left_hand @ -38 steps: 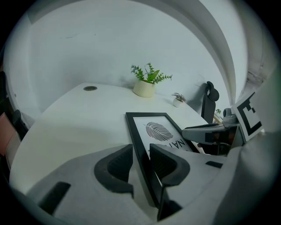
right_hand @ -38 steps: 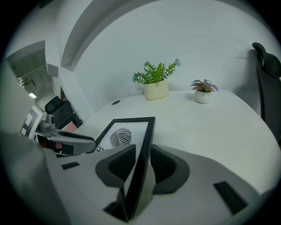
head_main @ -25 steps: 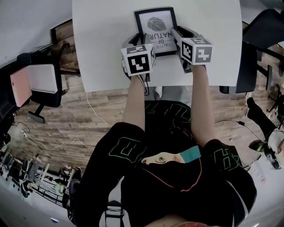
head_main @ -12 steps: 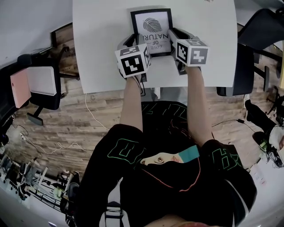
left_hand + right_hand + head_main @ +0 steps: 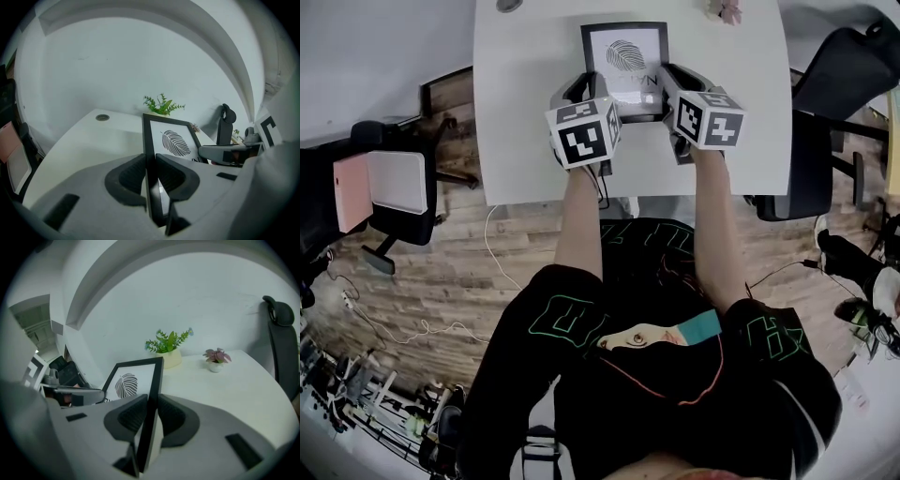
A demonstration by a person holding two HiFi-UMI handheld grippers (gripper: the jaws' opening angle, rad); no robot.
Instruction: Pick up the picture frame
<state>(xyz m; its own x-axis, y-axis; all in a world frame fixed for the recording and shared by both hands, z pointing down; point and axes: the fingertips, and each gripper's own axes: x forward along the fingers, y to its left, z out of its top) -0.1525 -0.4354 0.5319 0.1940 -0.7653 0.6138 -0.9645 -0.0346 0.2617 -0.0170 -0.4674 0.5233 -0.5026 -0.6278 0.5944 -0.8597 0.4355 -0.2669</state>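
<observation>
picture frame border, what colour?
Black. The picture frame shows best in the left gripper view.

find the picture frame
Head view, top centre, over the table: picture frame, its side edges between the closing jaws of the left gripper and right gripper.

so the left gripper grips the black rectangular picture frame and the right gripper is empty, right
No: the right gripper view shows the right gripper closing its jaws on the black rectangular picture frame too. The left gripper, jaws also closing, grips it as said.
</observation>
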